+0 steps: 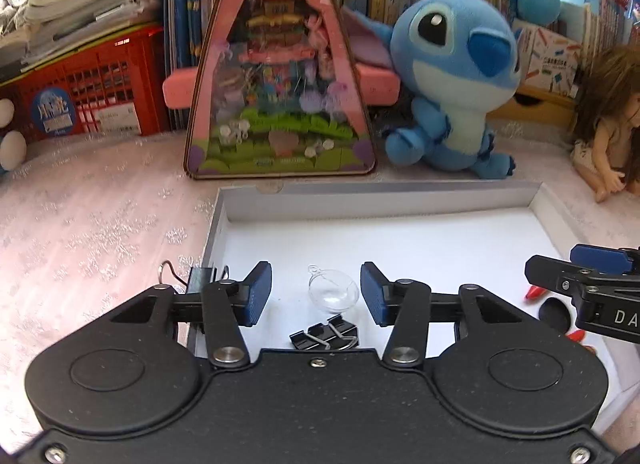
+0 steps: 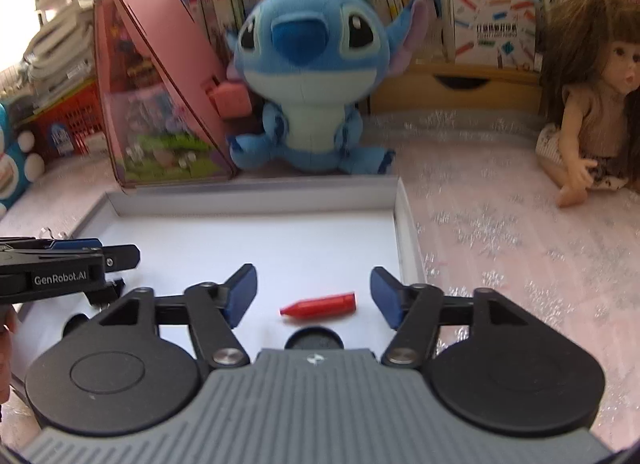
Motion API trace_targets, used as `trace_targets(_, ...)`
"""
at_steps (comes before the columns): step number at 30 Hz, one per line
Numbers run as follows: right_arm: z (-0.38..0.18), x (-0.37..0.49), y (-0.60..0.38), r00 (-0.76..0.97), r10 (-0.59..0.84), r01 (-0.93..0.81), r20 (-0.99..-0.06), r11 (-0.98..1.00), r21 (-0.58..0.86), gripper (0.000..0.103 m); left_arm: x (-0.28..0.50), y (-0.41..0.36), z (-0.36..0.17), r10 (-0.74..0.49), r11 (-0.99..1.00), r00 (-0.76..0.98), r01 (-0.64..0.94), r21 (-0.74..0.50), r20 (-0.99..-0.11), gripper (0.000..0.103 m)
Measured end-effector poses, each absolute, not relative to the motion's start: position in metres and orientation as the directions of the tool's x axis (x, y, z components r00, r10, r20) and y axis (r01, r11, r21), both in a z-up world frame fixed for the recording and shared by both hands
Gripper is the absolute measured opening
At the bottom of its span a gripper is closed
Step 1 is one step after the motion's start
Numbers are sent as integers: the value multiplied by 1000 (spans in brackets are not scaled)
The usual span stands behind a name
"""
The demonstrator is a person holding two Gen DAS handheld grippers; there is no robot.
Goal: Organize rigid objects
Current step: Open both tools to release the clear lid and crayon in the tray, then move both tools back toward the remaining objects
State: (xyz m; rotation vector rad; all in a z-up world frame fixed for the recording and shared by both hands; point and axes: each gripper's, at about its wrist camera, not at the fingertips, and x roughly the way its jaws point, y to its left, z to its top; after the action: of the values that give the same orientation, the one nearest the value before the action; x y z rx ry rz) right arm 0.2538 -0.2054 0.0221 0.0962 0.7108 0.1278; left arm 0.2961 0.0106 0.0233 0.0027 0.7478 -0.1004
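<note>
In the white box: my left tool (image 1: 316, 294) hangs open around the clear ball (image 1: 333, 293), not touching it; my right tool (image 2: 313, 291) hangs open around the red crayon (image 2: 319, 305).
White box (image 1: 400, 194): my landmark on the counter.
Risk, ball: it could roll off if one pad bumps it first.
Risk, clips: the black clips (image 1: 325, 336) lie just beside the ball and may catch.
Pose: I think both tools tip down toward the box floor, side by side.
</note>
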Motion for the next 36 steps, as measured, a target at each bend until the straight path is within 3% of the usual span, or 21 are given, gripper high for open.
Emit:
trace_targets(5,35,240,-209,783,159,-102,-602,987,128,85,277,7,39,-91,992,776,122,8,-624,66)
trace_targets(11,45,215,-213,808,160,-129,-567,987,96,87,246,4,56,-135,986,801,165,-3,-584,73)
trace_targets(24,45,130,-205,827,232,-258,-511,966,22,92,158,4,53,-224,970,788,234,-58,-574,76)
trace_targets(36,42,89,-191,815,232,-279,-532,960,-9,93,104,2,43,-258,959,778,278,-55,-573,77)
